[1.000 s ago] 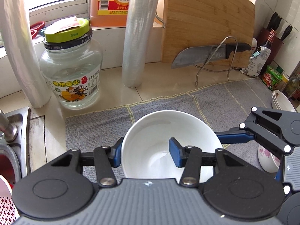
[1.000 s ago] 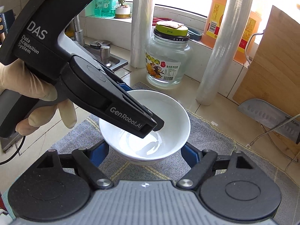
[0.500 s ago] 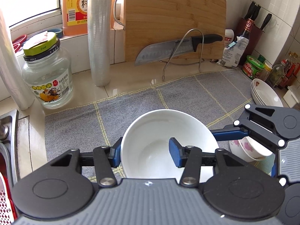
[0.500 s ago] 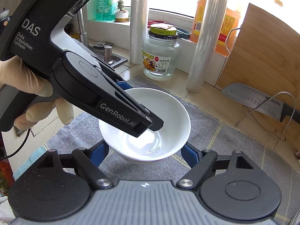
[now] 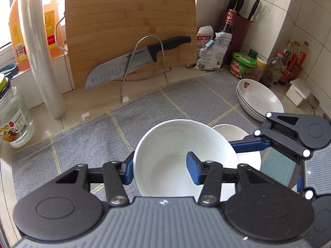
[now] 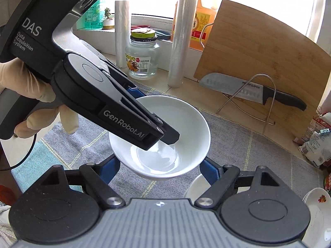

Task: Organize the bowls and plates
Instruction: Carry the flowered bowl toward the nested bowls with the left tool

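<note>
Both grippers (image 5: 159, 170) (image 6: 159, 168) clamped on raised bowl (image 5: 175, 157)

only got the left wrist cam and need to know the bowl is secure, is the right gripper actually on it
Observer: Yes. The right gripper has a blue pad on each outer side of the white bowl.
Operator: whats holding the left gripper
Observer: A gloved hand is wrapped around the handle of the left gripper, which pinches the bowl's wall.
Operator: anything on the sill left of the jar
Observer: A small potted plant stands there, by a green bottle.
</note>
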